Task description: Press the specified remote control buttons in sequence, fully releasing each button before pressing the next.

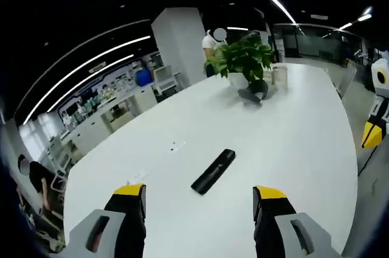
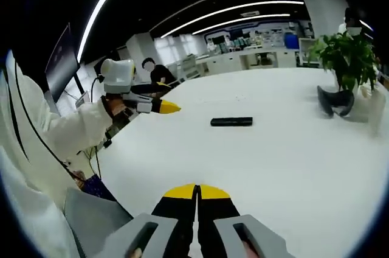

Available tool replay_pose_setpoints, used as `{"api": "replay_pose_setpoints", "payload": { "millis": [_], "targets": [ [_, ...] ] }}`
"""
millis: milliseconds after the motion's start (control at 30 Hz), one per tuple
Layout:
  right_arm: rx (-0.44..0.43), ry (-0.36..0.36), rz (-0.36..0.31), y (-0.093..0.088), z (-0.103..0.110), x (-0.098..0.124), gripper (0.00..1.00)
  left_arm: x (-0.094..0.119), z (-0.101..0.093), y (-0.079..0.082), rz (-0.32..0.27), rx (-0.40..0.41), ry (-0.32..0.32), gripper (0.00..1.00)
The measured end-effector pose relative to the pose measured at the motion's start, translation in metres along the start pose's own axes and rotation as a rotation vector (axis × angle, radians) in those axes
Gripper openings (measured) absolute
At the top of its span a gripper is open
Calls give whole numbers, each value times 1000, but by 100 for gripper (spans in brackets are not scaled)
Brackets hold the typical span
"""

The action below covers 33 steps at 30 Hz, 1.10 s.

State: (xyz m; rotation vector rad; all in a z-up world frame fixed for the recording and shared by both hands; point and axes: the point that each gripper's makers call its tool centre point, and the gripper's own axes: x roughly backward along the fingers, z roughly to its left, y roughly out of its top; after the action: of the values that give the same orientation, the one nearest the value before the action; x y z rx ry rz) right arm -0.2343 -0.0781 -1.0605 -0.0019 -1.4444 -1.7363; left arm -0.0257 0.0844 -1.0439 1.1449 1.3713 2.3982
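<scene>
— How are the claws seen?
— The left gripper (image 1: 199, 200) is held spread wide; the right gripper (image 2: 196, 191) is pressed closed on nothing.
— And the remote control (image 1: 214, 171)?
— It is laid flat on the white table (image 1: 292, 142), ahead of the left jaws — a potted plant (image 1: 244, 60) is set far beyond.

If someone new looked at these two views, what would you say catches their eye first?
A black remote control lies alone on the wide white table, ahead of the open left claw. A leafy potted plant stands at the table's far end. In the right gripper view, the right claw is shut, yellow tips together.
</scene>
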Motion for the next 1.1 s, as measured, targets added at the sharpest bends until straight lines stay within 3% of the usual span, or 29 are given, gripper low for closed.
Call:
{"api": "replay_pose_setpoints", "payload": {
  "millis": [467, 667, 833, 967, 1100],
  "targets": [
    [-29, 18, 60, -9, -6, -9, 0, -66, -5, -20, 122, -99, -134, 64],
    [-68, 22, 74, -13, -10, -13, 0, -90, -7, -30, 163, -92, -190, 64],
    [-79, 31, 89, -14, -10, -20, 0, -109, -2, -39, 197, -141, -223, 54],
    [-86, 37, 113, -19, -13, -24, 0, -122, -5, -53, 243, -182, -302, 51],
    [-98, 26, 111, -16, -18, -25, 0, -134, -5, -57, 264, -190, -343, 45]
  ]
}}
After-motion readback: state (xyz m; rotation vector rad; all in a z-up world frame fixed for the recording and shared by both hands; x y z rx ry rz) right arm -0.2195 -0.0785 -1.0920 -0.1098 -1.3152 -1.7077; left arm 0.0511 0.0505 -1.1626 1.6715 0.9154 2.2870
